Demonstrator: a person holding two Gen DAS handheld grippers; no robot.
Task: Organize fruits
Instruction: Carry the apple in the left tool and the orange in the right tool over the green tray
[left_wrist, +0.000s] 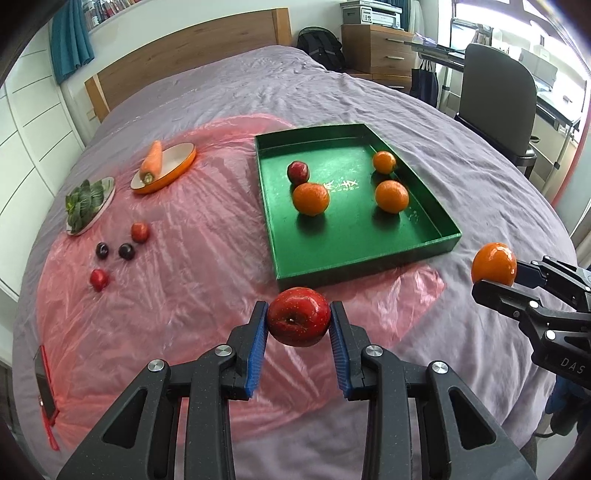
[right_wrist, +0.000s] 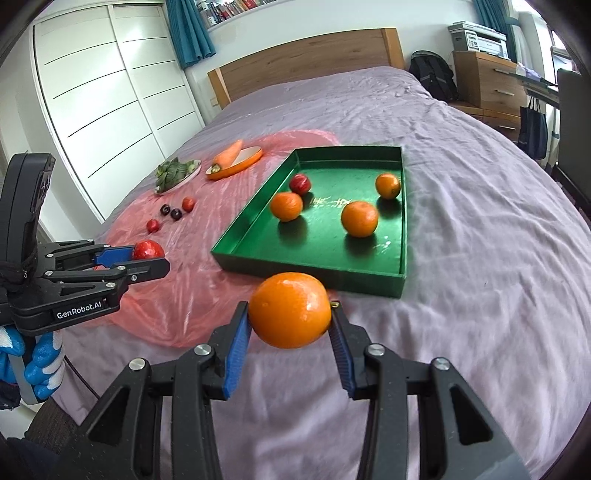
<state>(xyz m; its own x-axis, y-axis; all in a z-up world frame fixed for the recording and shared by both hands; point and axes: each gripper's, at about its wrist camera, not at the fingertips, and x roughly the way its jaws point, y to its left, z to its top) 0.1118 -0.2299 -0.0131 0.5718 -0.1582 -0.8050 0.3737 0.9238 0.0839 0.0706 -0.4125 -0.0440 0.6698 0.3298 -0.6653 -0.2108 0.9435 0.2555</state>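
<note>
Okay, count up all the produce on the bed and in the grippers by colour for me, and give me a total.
Orange: 5, three oranges in the green tray, one orange in the right gripper, one carrot
Red: 4, apple in the left gripper, apple in tray, two small fruits
Dark purple: 2
Green: 1 leafy bunch
Total: 12

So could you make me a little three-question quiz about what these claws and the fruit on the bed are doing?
1. True or false: the left claw is shut on a red apple.
2. What does the right claw hold?
A) carrot B) orange C) plum
3. How many fruits lie in the green tray?

Key:
1. True.
2. B, the orange.
3. Four: three oranges, one apple.
</note>
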